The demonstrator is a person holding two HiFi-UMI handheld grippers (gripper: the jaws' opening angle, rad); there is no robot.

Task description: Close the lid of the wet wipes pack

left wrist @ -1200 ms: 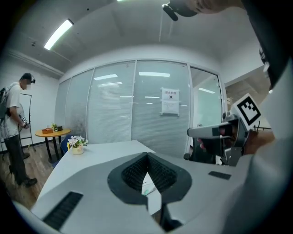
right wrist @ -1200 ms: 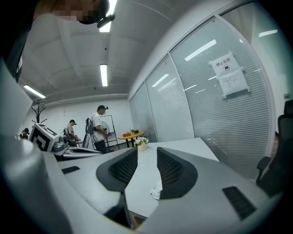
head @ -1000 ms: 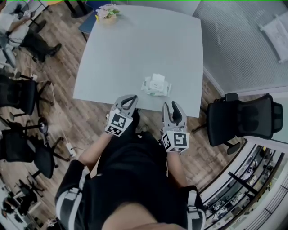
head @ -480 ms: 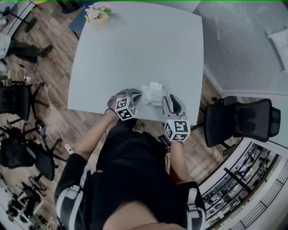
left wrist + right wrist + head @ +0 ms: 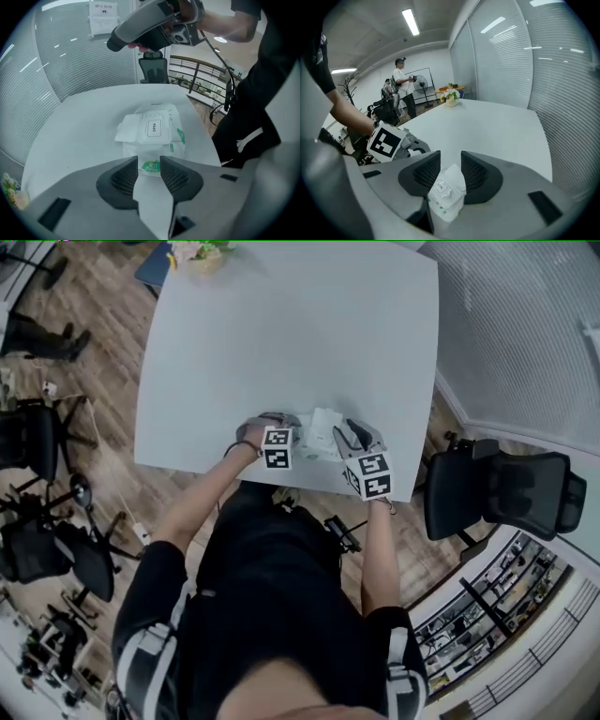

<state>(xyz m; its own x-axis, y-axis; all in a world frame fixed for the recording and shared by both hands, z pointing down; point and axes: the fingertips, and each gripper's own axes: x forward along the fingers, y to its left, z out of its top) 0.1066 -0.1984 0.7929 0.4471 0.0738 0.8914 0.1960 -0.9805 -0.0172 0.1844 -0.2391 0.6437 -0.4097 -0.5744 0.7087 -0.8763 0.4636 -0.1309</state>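
Note:
The white wet wipes pack [image 5: 323, 435] lies near the table's front edge. In the left gripper view its top panel marked OPEN [image 5: 153, 127] faces up, and a white flap [image 5: 127, 131] juts out to its left. My left gripper [image 5: 292, 420] is at the pack's left end. Its jaws have just been opening, and the pack's green-printed end [image 5: 151, 165] shows between the tips, untouched. My right gripper [image 5: 347, 430] is at the right end, open, with the pack [image 5: 446, 191] lying loosely in the gap between its fingers.
The grey table [image 5: 281, 334] has a small flower pot [image 5: 192, 251] at its far left corner. A black office chair [image 5: 506, 493] stands to the right, with more chairs [image 5: 37, 437] on the left. A person [image 5: 401, 84] stands far behind the table.
Both grippers came down and forward from in front of the table edge to the two ends of the pack. The left jaws went from shut to open.

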